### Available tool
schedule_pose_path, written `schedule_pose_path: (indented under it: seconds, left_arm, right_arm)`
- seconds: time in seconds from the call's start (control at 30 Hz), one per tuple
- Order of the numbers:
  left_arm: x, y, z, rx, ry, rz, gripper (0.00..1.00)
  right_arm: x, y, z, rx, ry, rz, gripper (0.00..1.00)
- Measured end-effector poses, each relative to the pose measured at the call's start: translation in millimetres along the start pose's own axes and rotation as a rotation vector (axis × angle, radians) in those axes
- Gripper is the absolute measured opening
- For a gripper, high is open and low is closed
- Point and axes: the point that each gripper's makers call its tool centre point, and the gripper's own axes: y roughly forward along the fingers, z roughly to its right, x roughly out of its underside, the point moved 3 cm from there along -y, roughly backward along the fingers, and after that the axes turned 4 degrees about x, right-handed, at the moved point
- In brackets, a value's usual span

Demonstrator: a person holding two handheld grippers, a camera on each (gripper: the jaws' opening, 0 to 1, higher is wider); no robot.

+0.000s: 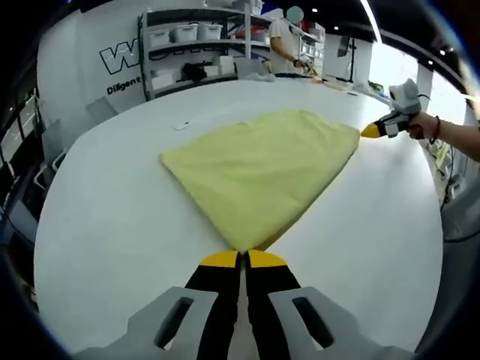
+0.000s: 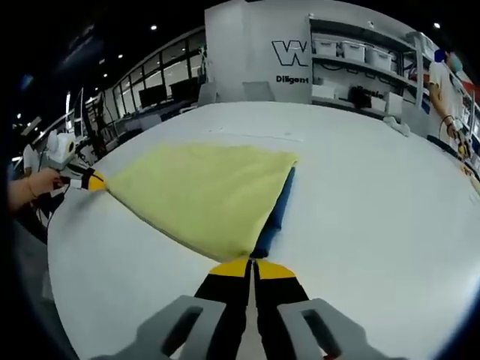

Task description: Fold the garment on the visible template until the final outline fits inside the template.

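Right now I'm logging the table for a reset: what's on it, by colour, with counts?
Yellow garment: 1
Blue template, edge showing beside the garment: 1
Grippers, left and right, each pinching a garment corner: 2
Total: 4
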Motion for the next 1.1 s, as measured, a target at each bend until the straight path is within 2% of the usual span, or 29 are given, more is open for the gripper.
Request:
schedule_pose_path:
  seconds: [0.1, 0.5, 0.63, 0.8, 1.03, 1.07, 1.1]
  left_arm:
    - [0.4, -0.9, 0.0, 0.015, 0.017, 0.001, 0.0]
    - [4.5, 0.7, 1.2, 0.029, 0.021, -0.021, 0.0]
    - [5.0, 1.2, 1.2, 0.027, 0.012, -0.024, 0.0]
    - [5.1, 1.1, 0.6, 0.024, 0.007, -0.023, 0.0]
    - [4.7, 0.0, -0.6, 0.014, 0.014, -0.024, 0.0]
    - [4.9, -0.5, -2.5, 0.002, 0.018, -0.027, 0.0]
    - [4.8, -0.6, -2.6, 0.003, 0.016, -0.027, 0.0]
  right_arm:
    - [-1.8, 1.3, -3.7, -0.018, 0.02, 0.007, 0.07]
    - [-9.0, 5.2, -6.7, -0.07, -0.053, 0.052, 0.03]
    - [-7.9, 8.5, -8.3, -0.092, -0.043, 0.049, 0.0]
    - [-6.8, 9.2, -9.7, -0.094, -0.071, 0.044, 0.0]
    - [-5.3, 1.3, -1.1, -0.093, -0.131, 0.023, 0.0]
    - [-0.8, -1.3, 6.4, -0.073, -0.182, -0.013, 0.0]
    - [-0.5, -1.8, 6.3, -0.078, -0.183, -0.014, 0.0]
